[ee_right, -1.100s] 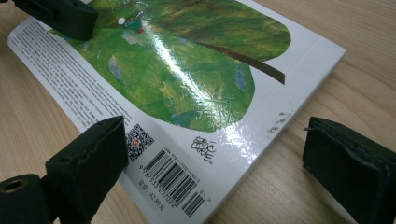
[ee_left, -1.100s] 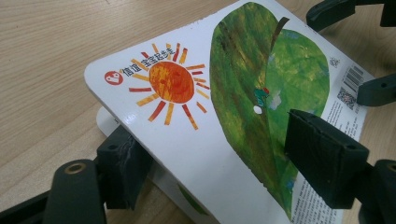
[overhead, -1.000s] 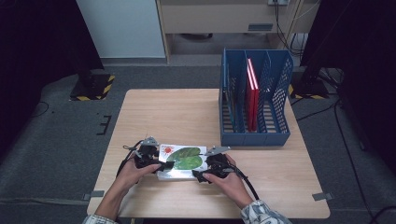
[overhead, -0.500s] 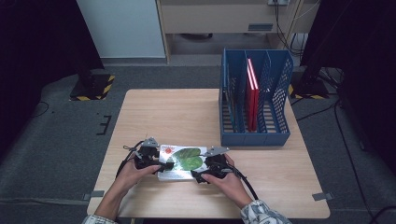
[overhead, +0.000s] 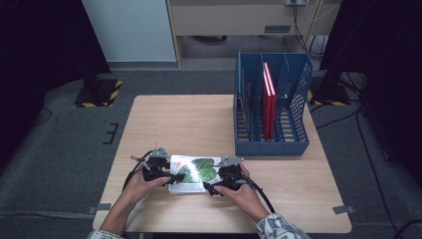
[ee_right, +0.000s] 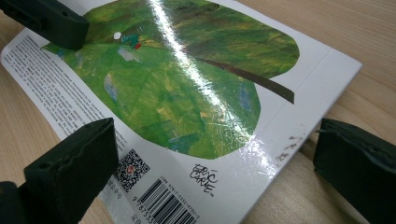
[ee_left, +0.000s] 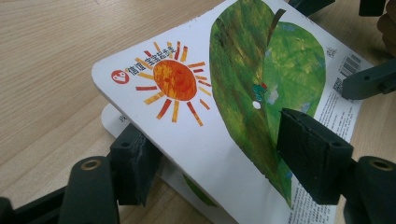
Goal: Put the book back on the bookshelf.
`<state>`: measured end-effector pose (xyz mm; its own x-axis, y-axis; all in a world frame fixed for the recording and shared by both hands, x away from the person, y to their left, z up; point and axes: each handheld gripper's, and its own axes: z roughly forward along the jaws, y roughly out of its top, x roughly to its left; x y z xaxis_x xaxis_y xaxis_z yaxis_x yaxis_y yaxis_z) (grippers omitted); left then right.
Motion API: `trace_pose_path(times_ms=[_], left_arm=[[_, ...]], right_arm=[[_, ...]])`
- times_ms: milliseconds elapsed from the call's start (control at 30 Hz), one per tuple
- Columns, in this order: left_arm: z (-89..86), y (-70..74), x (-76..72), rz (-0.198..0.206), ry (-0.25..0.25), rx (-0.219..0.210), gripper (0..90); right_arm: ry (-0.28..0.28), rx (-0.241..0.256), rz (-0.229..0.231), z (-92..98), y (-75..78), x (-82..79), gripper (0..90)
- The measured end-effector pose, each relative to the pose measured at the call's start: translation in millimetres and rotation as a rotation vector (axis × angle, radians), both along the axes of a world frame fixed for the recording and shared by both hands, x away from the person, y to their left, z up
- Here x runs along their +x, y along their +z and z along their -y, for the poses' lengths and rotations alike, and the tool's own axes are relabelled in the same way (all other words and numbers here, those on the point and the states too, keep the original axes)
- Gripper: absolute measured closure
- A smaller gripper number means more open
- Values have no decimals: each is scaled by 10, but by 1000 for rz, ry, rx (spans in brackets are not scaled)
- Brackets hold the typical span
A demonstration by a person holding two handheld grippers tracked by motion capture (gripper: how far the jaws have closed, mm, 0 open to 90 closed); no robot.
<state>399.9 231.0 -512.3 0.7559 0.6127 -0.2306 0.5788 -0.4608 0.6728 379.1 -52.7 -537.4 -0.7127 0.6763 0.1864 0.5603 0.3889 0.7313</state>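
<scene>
A picture book [overhead: 196, 174] with a green leaf and an orange sun on its cover lies flat near the table's front edge. My left gripper [overhead: 171, 178] is at its left end. In the left gripper view the book [ee_left: 187, 121] passes between the jaws of the left gripper [ee_left: 224, 161], one under the lifted cover and one on top, still wide apart. My right gripper [overhead: 211, 186] is at the right end. In its own view the right gripper [ee_right: 219, 158] stands open, one jaw over the barcode corner of the book [ee_right: 187, 84], the other beside the spine on the wood.
A blue file rack [overhead: 271, 144] stands at the table's right rear with a red book [overhead: 268, 99] upright in one slot. The wooden table [overhead: 189, 119] lies bare behind the picture book. Dark stands and cables sit on the floor around it.
</scene>
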Motion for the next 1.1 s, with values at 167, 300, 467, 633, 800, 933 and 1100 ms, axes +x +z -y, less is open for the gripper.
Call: trace_pose_path(times_ms=[167, 300, 467, 633, 800, 933, 1100], left_arm=[[1, 6, -5, 3, -4, -1, 323], [-1, 17, -13, 8, -9, -4, 337], [4, 30, -26, 19, -10, -7, 356], [-7, 55, -47, 28, -10, -14, 382], [-12, 58, -53, 35, -12, -21, 398], [-14, 66, -67, 41, -12, -22, 415], [-7, 74, -77, 49, -16, -24, 422]], right_arm=[[-7, -1, 0, 6, -1, 12, 2], [-18, 12, -3, 17, -3, 39, 2], [-27, 17, -17, 43, 5, 71, 5], [-20, 22, -28, 76, 18, 103, 9], [-19, 32, -37, 114, 18, 132, 11], [-16, 35, -49, 116, 25, 137, 18], [9, 41, -55, 104, 26, 145, 23]])
